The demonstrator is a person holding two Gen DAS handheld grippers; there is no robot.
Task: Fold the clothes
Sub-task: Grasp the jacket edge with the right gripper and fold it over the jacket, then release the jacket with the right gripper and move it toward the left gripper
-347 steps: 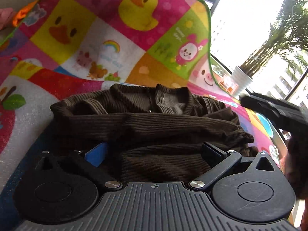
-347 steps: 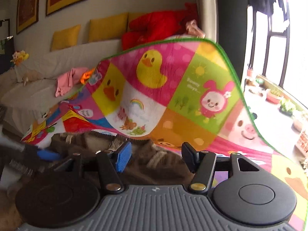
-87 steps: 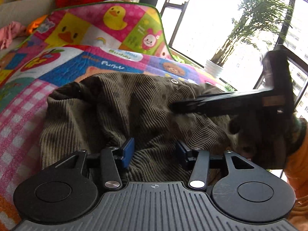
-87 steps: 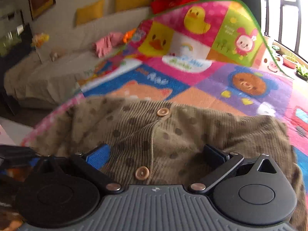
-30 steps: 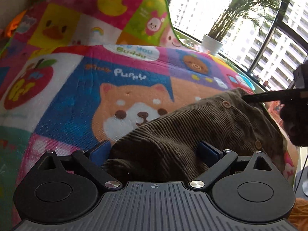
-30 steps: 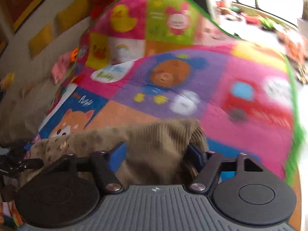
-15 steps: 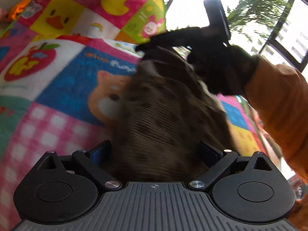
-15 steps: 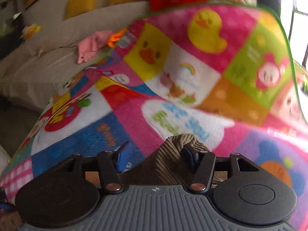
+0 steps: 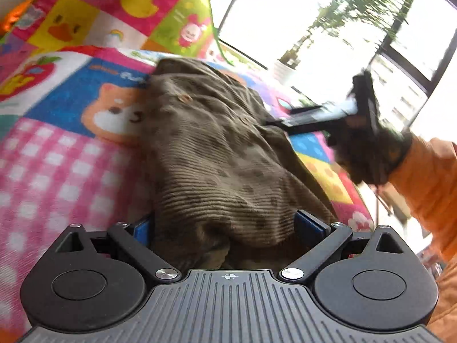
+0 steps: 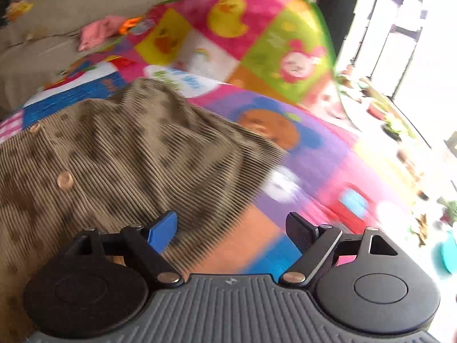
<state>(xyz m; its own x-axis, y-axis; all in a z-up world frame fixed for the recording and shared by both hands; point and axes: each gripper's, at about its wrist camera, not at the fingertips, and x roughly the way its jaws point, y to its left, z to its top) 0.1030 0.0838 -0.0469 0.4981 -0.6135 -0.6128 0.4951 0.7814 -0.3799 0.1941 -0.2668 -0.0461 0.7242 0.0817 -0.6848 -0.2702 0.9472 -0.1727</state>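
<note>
A brown corduroy garment [image 9: 211,148] with dark spots and wooden buttons lies in a long heap on the colourful play mat [image 9: 57,148]. My left gripper [image 9: 228,225] has its jaws wide apart with the near end of the garment bunched between them. In the right wrist view the garment [image 10: 114,160] spreads to the left. My right gripper [image 10: 231,228] is open and empty over the garment's right edge and the mat [image 10: 314,157]. The right gripper also shows in the left wrist view [image 9: 314,117], held by a gloved hand.
A beige sofa [image 10: 42,43] with pink clothes [image 10: 97,31] and yellow cushions stands behind the mat. Large windows [image 9: 285,14] and potted plants [image 10: 394,123] line the right side. The mat's far end curls upward.
The right gripper has let go of the garment's corner and drawn back to the right, now open. The garment has dropped from lifted to lying stretched on the mat.
</note>
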